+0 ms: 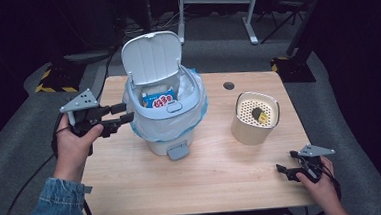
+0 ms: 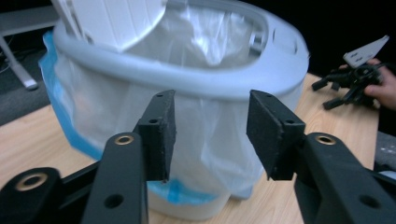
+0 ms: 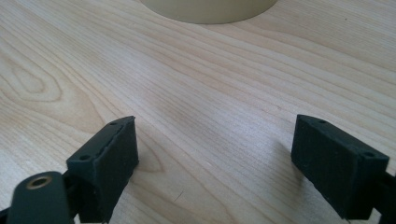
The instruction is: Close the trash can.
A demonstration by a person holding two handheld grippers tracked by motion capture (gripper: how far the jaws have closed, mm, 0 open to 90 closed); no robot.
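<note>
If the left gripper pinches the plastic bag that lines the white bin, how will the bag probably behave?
The bag liner looks thin and wrinkled, so it would likely crumple between the left gripper pads, not resist. It seems glossy and may slip. It is folded over the rim of the bin, so a pull might slide it off or tilt the light-looking bin.

the blue snack packet (image 1: pixel 159 98) inside the pedal bin (image 1: pixel 166 139) is half sunk in the white liner (image 1: pixel 152 127), its print too small to read. a dark and yellow thing (image 1: pixel 259 116) in the beige perforated container (image 1: pixel 254 117), right of the bin, is too small to name. in the right gripper view that container is cut off by the top edge.
</note>
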